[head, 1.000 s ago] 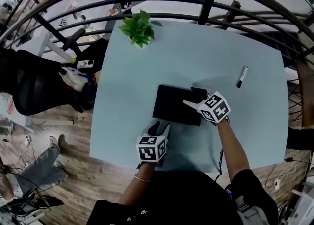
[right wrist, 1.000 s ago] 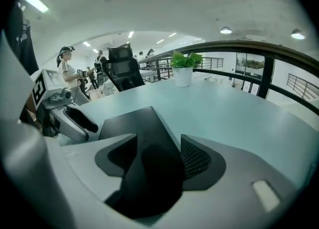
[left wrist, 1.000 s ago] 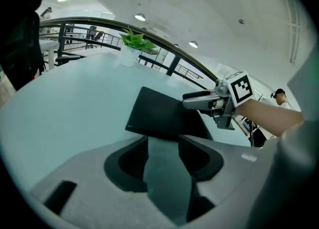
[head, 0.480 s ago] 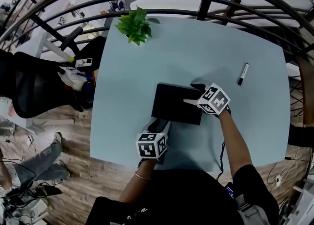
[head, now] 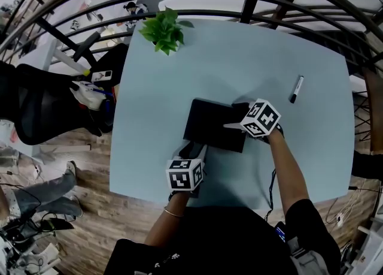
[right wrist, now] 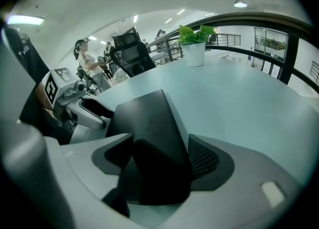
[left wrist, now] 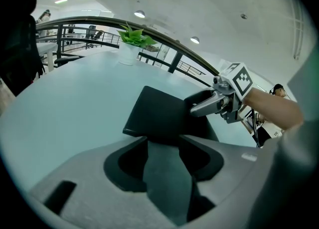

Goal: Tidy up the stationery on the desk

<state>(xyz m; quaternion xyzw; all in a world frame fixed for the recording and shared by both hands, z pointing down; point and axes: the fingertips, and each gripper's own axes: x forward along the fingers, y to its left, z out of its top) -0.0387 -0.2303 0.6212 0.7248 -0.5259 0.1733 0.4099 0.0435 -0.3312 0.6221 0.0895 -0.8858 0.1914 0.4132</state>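
Head view alone shows the pen (head: 295, 90); right tool (head: 235, 118), jaws just opening wide, straddles the notebook (head: 209, 125).

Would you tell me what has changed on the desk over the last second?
The right gripper tipped slightly, and its jaws have just been opening, with the right edge of the black notebook between them, not pressed. The left gripper stays open at its near corner. The black notebook, marker and potted plant lie where they were.
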